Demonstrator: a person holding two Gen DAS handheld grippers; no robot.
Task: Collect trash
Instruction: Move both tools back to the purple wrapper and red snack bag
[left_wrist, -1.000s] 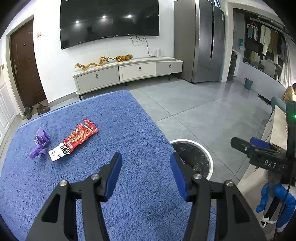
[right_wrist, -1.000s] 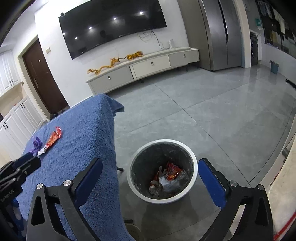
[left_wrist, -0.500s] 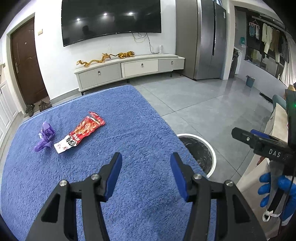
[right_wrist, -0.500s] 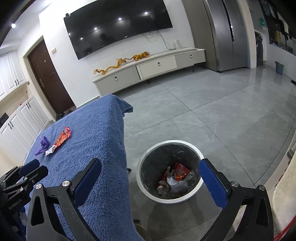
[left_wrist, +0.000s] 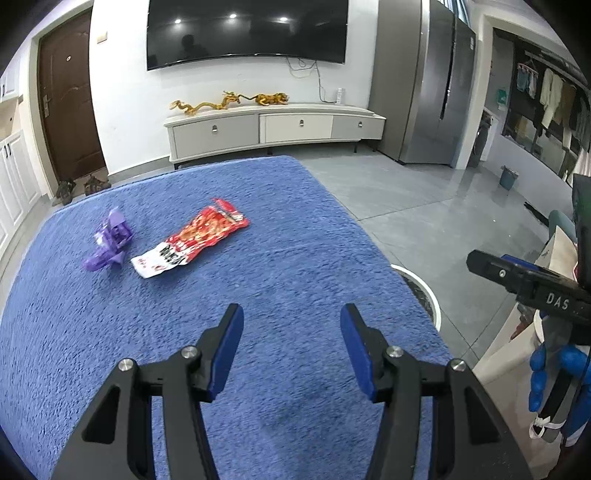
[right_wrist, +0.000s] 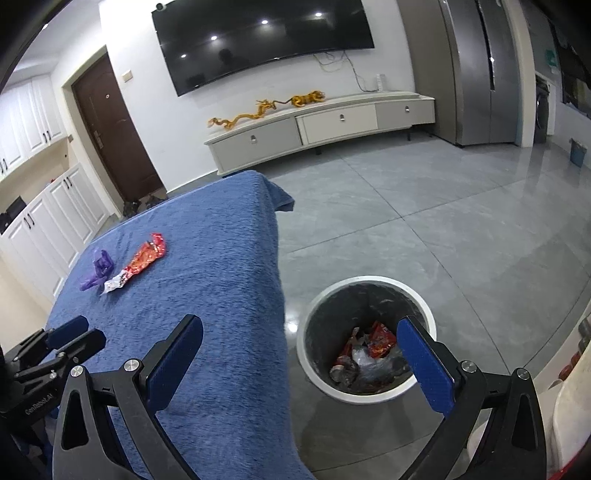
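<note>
A red and white snack wrapper (left_wrist: 190, 242) (right_wrist: 136, 263) lies flat on the blue towel-covered table (left_wrist: 258, 258) (right_wrist: 207, 266). Just left of it sits a crumpled purple wrapper (left_wrist: 110, 240) (right_wrist: 96, 269). My left gripper (left_wrist: 291, 328) hovers over the table's near part, open and empty, well short of both wrappers. My right gripper (right_wrist: 299, 336) stands wide open with nothing in it, straddling the table's right edge and the white-rimmed trash bin (right_wrist: 369, 284) on the floor. The bin holds several crumpled wrappers (right_wrist: 369, 350). The left gripper's fingers (right_wrist: 70, 332) show at the right wrist view's lower left.
A grey tiled floor (right_wrist: 424, 221) spreads right of the table. A low TV cabinet (left_wrist: 273, 129) stands at the far wall under a wall TV. A tall grey fridge (left_wrist: 424, 85) is at the right. In the left wrist view a blue-gloved hand (left_wrist: 554, 376) holds the right gripper's handle.
Both grippers have shifted left over the table; the wrappers now sit nearer the middle of the left wrist view, and the bin has slid right. Neither gripper's opening has changed.
</note>
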